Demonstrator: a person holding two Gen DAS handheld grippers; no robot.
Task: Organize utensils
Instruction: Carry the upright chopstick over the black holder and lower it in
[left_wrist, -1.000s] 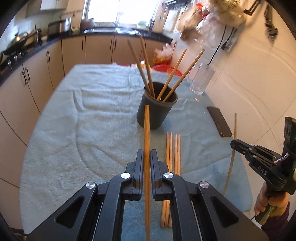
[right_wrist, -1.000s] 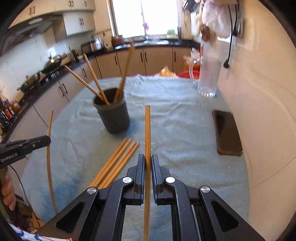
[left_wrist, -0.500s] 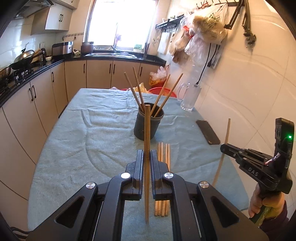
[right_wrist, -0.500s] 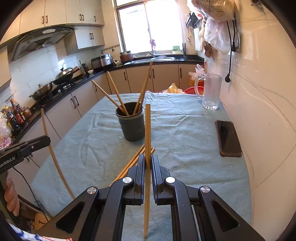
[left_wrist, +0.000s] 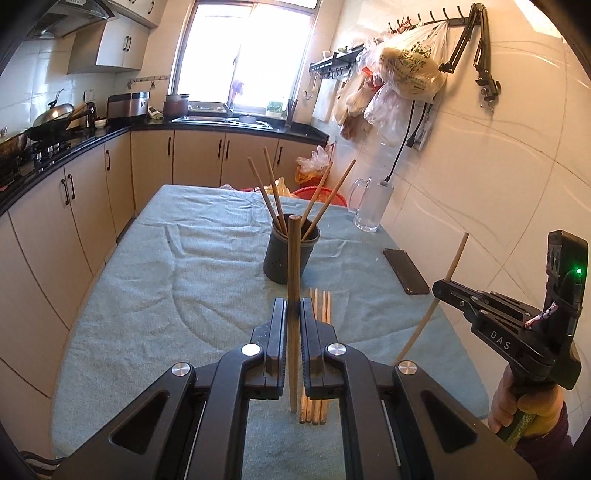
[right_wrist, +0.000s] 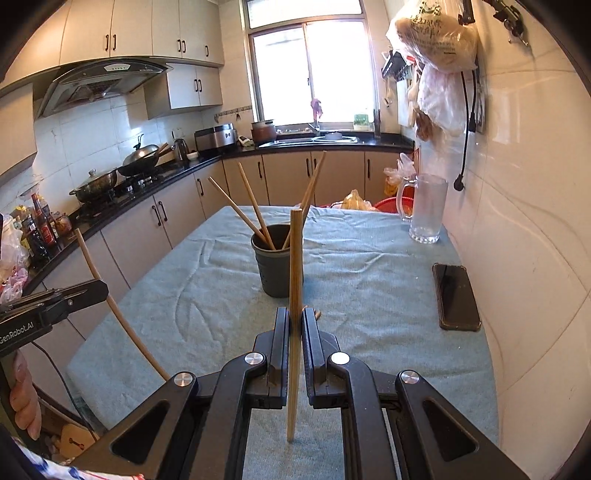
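1. Left tool (left_wrist: 293, 317) pinches one chopstick (left_wrist: 293, 280) upright above the worktop's (left_wrist: 155, 295) near edge.
2. Right tool (right_wrist: 294, 325) pinches another chopstick (right_wrist: 294, 266).
3. Four chopsticks stand in the cup (left_wrist: 282, 258) mid-worktop; loose chopsticks (left_wrist: 320, 306) lie before it.

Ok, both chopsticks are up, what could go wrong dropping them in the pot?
1. The dark pot already holds four splayed chopsticks; a new tip could catch on them.
2. Each held chopstick is gripped mid-length, so it may pivot.
3. The glass mug and phone sit close by.
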